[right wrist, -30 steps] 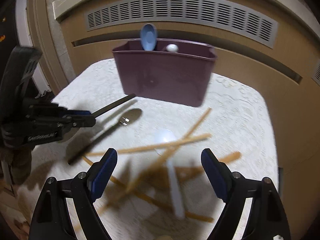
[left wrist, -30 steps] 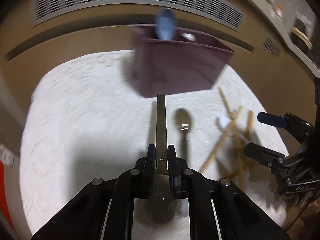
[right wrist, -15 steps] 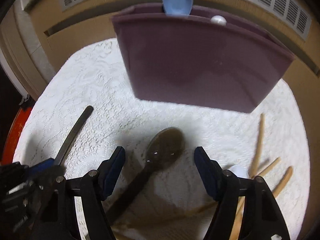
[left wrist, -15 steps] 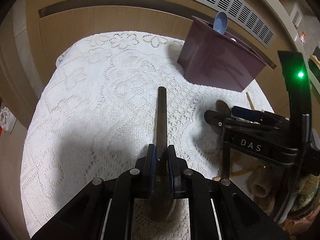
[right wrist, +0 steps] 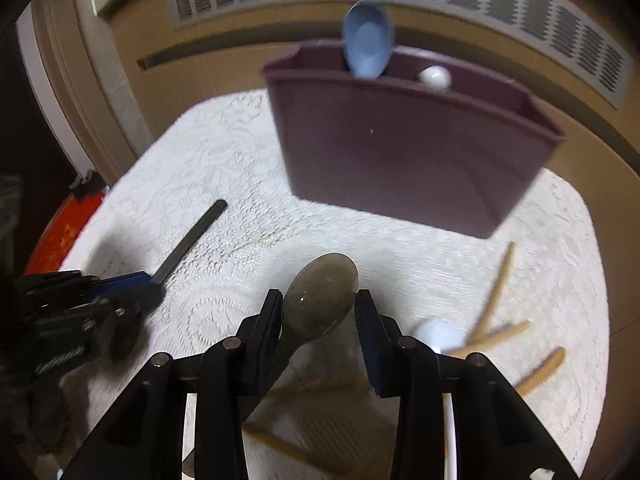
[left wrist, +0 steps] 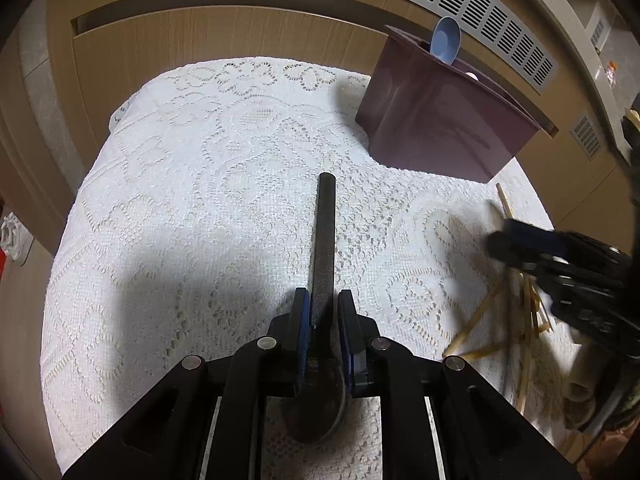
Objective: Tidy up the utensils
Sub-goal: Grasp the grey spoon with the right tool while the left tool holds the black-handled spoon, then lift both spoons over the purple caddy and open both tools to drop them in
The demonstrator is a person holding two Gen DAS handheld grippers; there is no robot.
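Observation:
My left gripper (left wrist: 324, 300) has a dark metal spoon (left wrist: 325, 232) by the neck, handle forward, bowl under the gripper body. Its jaws are opening and a thin gap shows beside the handle, which lies low on the lace cloth (left wrist: 200, 200). My right gripper (right wrist: 318, 300) is closing on a second metal spoon (right wrist: 320, 280), and its pads meet the two edges of the bowl. The purple holder (right wrist: 400, 160) stands at the back with a blue spoon (right wrist: 368, 40) and a white one (right wrist: 435, 77) in it. The left gripper (right wrist: 148, 284) shows at the left of the right wrist view.
Wooden chopsticks (right wrist: 496, 292) and a white plastic spoon (right wrist: 438, 334) lie scattered on the right of the cloth. A wooden panel with a vent grille (left wrist: 460, 8) runs behind the holder (left wrist: 440, 128). A red object (right wrist: 64, 236) sits past the cloth's left edge.
The right gripper has moved forward over the second spoon and its jaws have narrowed onto the bowl. The left gripper swung left and sank with its spoon, and its jaws have widened slightly.

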